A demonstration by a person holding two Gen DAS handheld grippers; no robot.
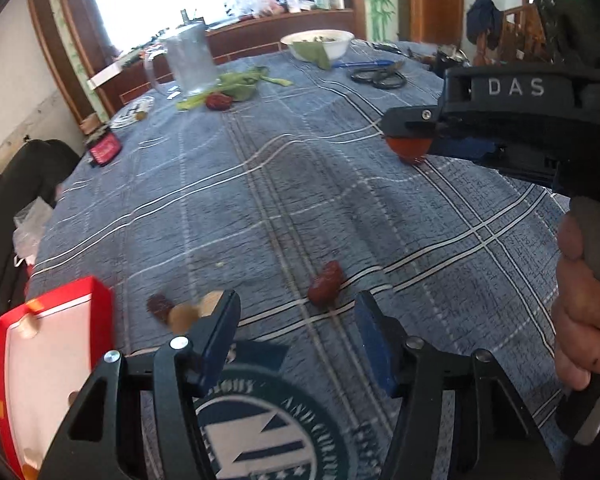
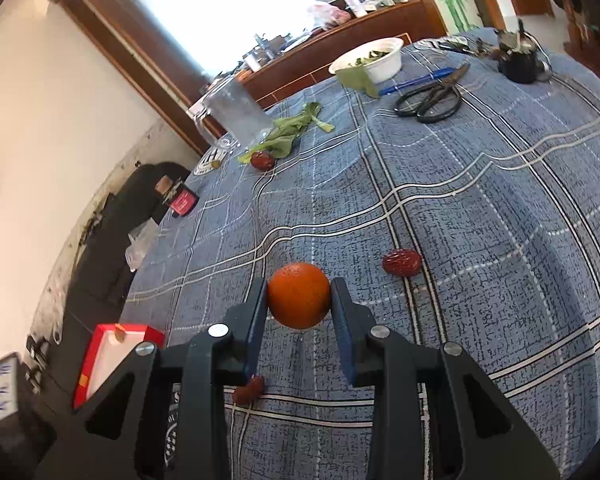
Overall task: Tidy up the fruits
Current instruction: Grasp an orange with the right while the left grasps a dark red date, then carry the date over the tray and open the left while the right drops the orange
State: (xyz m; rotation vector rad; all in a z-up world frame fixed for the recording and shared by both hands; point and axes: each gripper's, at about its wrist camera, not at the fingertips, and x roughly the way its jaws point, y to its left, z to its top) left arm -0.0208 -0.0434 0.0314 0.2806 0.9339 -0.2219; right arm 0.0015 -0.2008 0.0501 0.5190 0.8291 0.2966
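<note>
I have the right claw (image 2: 299, 296) clamped on the orange (image 2: 299, 295), lifted clear of the tablecloth (image 2: 480, 208) for carrying; my left claw (image 1: 296, 320) stands apart and empty, a red date (image 1: 325, 283) just ahead between its jaws, the red box (image 1: 52, 360) to its left to receive fruit.

One orange (image 2: 299, 295), three red dates (image 2: 401, 262) – also one bowl (image 2: 380, 65), one glass mug (image 2: 236, 114), one pair of scissors (image 2: 430, 98).

orange (image 2: 299, 295) between right tongs (image 2: 299, 300) | date (image 2: 401, 262) right | scissors (image 2: 430, 100) behind
</note>
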